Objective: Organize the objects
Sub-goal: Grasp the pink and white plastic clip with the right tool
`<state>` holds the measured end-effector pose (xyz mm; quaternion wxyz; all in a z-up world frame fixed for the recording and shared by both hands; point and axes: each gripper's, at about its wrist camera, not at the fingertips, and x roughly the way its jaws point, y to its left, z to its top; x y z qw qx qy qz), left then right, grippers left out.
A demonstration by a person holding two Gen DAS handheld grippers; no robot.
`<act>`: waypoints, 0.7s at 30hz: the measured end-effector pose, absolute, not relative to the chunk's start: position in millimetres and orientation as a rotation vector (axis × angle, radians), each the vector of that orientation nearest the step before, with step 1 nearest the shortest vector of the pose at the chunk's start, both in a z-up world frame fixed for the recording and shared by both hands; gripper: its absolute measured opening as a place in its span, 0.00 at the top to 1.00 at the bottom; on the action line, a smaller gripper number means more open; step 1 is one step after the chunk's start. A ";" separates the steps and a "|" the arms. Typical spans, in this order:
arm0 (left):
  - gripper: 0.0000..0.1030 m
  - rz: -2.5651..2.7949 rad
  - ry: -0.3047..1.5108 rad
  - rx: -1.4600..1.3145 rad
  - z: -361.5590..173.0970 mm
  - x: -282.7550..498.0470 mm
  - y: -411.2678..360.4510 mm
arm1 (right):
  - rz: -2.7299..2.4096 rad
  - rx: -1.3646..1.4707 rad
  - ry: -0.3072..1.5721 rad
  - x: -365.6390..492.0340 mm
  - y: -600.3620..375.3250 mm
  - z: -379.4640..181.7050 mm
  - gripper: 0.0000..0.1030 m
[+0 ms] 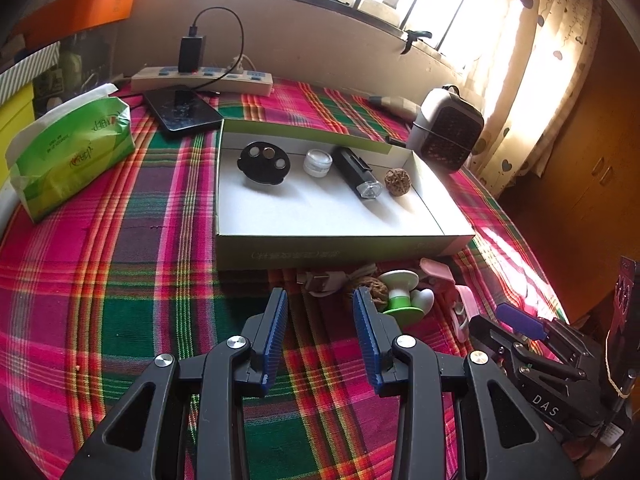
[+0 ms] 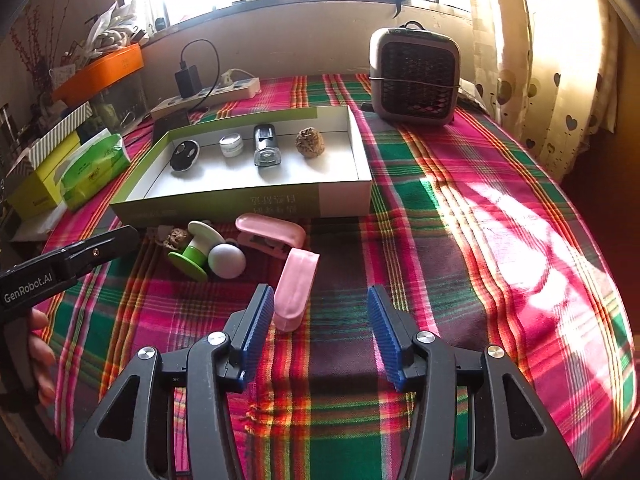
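Left wrist view: left gripper [image 1: 320, 308] gapes wide and empty over the plaid cloth [image 1: 120, 272], the box [image 1: 340, 246] at 12 o'clock.
Right gripper [image 2: 321, 306] is equally wide, holding nothing, its left pad just beside the pink case [image 2: 296, 286]; only the right wrist view reads "GenRobot.AI", the left shows "DAS".

Your counter [image 2: 460, 240] wears a plaid cloth. On it you have an open shallow box [image 2: 344, 198], and just before its front wall a pink clip [image 2: 272, 236], a pink sleeve [image 2: 294, 288], a white ball [image 2: 227, 261] and a green-and-white spool [image 2: 196, 252]. A tissue pack [image 1: 76, 152], a power strip [image 1: 204, 80] and a small heater [image 2: 414, 80] sit further back.
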<state>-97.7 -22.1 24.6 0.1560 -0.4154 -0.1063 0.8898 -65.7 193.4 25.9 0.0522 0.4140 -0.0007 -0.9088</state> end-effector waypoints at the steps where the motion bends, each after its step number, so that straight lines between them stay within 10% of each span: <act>1: 0.69 2.546 -0.310 -1.196 23.7 -98.8 -23.3 | -2.764 1.267 0.005 -66.9 192.4 24.7 0.51; 21: 0.69 2.558 -0.300 -1.257 16.1 -109.6 -32.8 | -2.637 1.258 0.044 -85.5 190.3 11.0 0.51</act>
